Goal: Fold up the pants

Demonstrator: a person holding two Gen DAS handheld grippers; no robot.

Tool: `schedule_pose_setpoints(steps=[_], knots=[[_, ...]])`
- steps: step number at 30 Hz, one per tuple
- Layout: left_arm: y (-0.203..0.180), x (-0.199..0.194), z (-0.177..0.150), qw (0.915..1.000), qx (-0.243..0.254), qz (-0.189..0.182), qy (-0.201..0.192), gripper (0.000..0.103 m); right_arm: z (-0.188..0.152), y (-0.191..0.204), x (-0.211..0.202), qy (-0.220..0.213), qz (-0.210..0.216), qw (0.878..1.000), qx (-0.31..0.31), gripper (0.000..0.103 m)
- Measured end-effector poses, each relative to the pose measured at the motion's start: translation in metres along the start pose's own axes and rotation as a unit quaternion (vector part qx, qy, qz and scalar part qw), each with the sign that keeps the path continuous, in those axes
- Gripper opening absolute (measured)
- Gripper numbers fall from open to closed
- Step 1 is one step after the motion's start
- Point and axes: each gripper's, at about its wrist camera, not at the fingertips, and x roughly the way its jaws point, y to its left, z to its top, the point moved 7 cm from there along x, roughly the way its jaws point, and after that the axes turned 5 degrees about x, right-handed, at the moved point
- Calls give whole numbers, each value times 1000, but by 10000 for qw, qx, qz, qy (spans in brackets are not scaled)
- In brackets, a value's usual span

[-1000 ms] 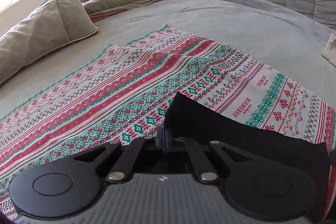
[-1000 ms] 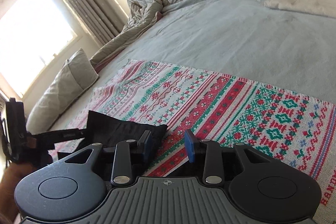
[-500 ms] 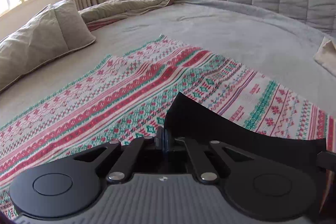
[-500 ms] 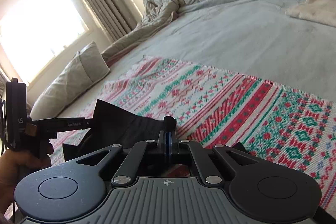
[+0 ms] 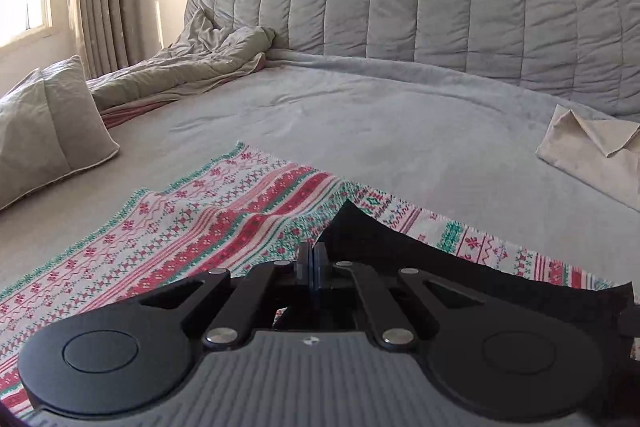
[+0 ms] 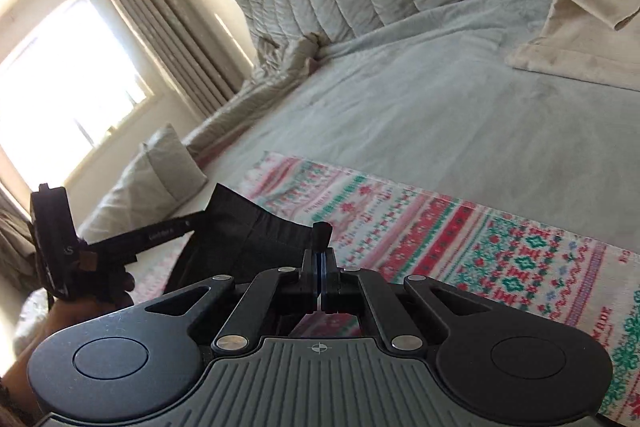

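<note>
Black pants (image 5: 420,267) pinched both grippers — patterned blanket (image 5: 192,239) beneath, pillow (image 5: 48,123) left.

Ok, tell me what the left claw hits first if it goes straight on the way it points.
The left claw, shut on the black pants, points low across the bed. Past the pants it would probably meet the patterned cloth first, then the grey bedspread; depth is hard to judge.
</note>
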Motion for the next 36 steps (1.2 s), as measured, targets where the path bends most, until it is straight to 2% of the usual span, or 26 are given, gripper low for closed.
schedule_pose_setpoints(steps=[3, 7, 10, 12, 13, 15, 16, 17, 18, 19, 20, 23, 25, 28, 31, 33, 36], knots=[[-14, 24, -14, 9999, 97, 50, 116, 16, -8, -10, 9, 166, -402, 9990, -117, 1], [-20, 49, -32, 9995, 135, 153, 230, 16, -13, -17, 13, 270, -722, 9965, -316, 1], [-8, 49, -26, 9993, -120, 255, 239, 19, -17, -23, 17, 409, -989, 9932, -446, 1], [3, 40, -23, 9985, -223, 435, 265, 43, -21, -25, 20, 506, -1104, 9913, -498, 1], [9, 32, -22, 9979, -310, 514, 246, 49, -21, -26, 21, 545, -1140, 9906, -526, 2], [21, 11, -25, 9959, -406, 750, 313, 66, -19, -25, 18, 501, -1207, 9895, -617, 11], [26, -3, -29, 9950, -391, 855, 330, 70, -16, -24, 15, 393, -1269, 9888, -684, 17], [30, -17, -35, 9945, -378, 923, 325, 75, -12, -22, 11, 225, -1324, 9876, -814, 29], [33, -32, -41, 9942, -363, 952, 342, 76, -8, -19, 7, 70, -1329, 9868, -928, 36], [35, -47, -49, 9941, -352, 957, 362, 77, -6, -15, 3, -65, -1228, 9872, -1016, 47], [36, -63, -58, 9941, -333, 953, 390, 79, -4, -10, 1, -138, -1044, 9884, -1093, 51], [34, -109, -87, 9948, -379, 855, 410, 84, -11, 11, 2, -14, -419, 9906, -1303, 51], [32, -135, -108, 9950, -544, 711, 442, 85, -26, 33, 7, 95, -45, 9874, -1577, 50], [29, -167, -141, 9936, -729, 660, 549, 86, -59, 66, 15, 359, 480, 9753, -2127, 50], [32, -199, -175, 9909, -860, 792, 665, 86, -98, 89, 23, 906, 985, 9610, -2419, 50], [39, -220, -197, 9872, -1064, 895, 780, 88, -117, 91, 30, 1238, 895, 9521, -2650, 50], [46, -257, -225, 9825, -1373, 1027, 730, 90, -118, 83, 30, 1339, 564, 9406, -3068, 47]])
